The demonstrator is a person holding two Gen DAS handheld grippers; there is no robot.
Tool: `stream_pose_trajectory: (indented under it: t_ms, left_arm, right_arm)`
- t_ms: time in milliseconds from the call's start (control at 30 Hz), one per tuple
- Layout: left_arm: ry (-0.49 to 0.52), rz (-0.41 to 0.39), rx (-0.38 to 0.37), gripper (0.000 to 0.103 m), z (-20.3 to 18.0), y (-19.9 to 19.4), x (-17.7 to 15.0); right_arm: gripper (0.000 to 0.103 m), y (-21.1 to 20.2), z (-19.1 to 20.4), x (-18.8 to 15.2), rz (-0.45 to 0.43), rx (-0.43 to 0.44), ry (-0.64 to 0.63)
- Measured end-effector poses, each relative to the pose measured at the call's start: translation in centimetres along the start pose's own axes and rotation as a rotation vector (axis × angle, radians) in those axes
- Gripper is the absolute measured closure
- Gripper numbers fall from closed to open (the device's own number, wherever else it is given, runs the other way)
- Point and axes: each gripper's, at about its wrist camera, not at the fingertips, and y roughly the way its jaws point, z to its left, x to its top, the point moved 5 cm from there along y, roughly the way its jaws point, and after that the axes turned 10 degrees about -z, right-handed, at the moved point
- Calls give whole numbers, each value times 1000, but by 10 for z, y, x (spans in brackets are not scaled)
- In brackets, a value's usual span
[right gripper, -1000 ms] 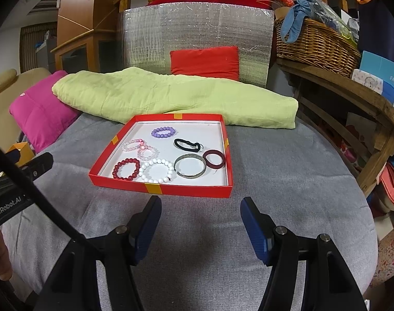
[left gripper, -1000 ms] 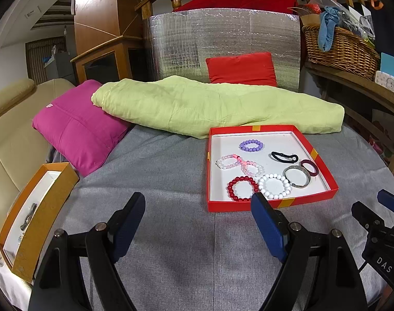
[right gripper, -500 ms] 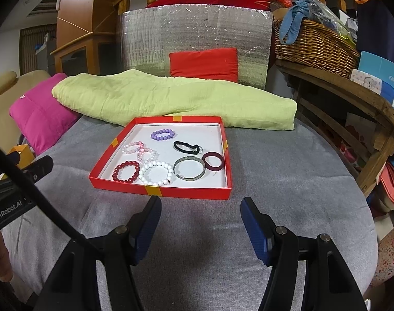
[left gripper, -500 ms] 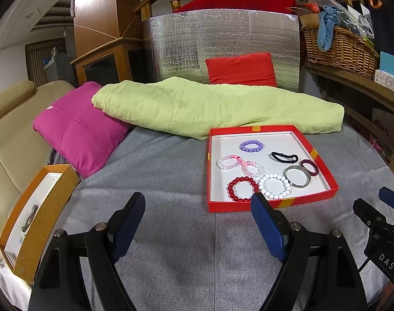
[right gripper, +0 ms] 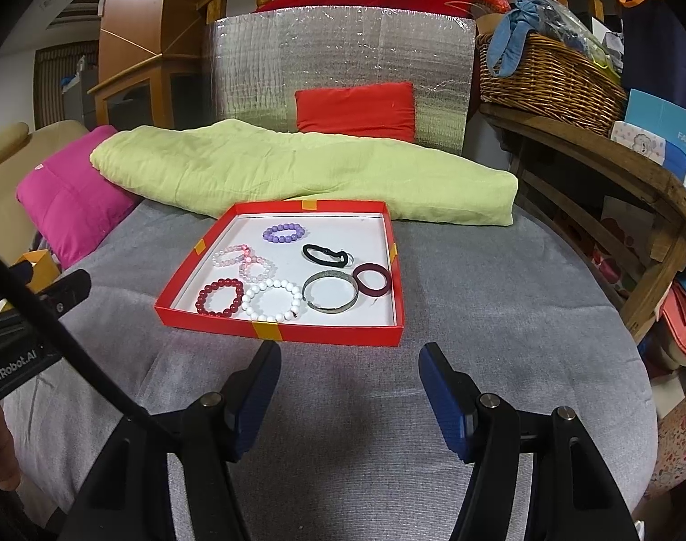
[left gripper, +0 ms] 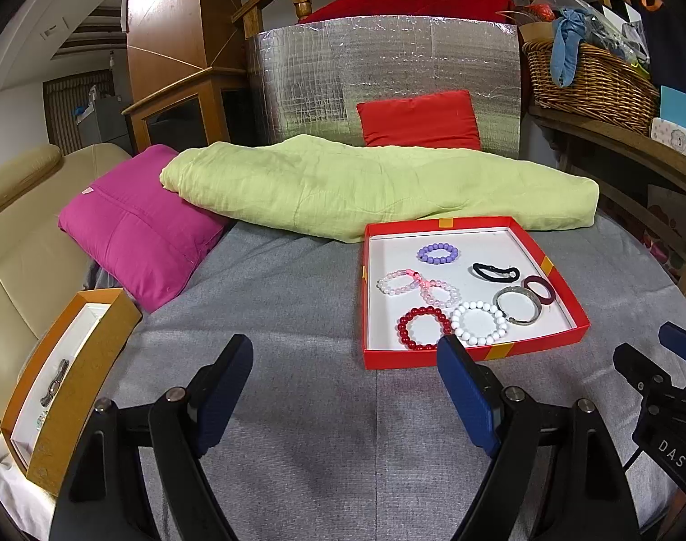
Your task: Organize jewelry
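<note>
Both jaws apart, empty, red tray point(right gripper: 390, 332) near wall hides bracelet edges, orange box point(left gripper: 79, 387) cropped.

two boxes, red tray point(right gripper: 390, 336) and orange box point(left gripper: 83, 372), five beaded bracelets, two bangles, one black hair tie point(right gripper: 327, 256), two cushions

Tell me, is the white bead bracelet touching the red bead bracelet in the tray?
Touching. In the right wrist view, the white bead bracelet presses against the red bead bracelet, with no tray floor visible between them.
</note>
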Motion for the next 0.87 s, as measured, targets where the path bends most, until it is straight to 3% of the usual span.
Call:
stream_pose_trajectory:
  t_ms: [733, 867]
  left_arm:
    - [11, -13, -15, 19, 3, -2, 2]
    - [-29, 44, -35, 19, 11, 12, -5]
  right_arm:
    - [36, 3, 7, 2, 2, 17, -8]
    - [36, 8, -7, 1, 24, 1, 22]
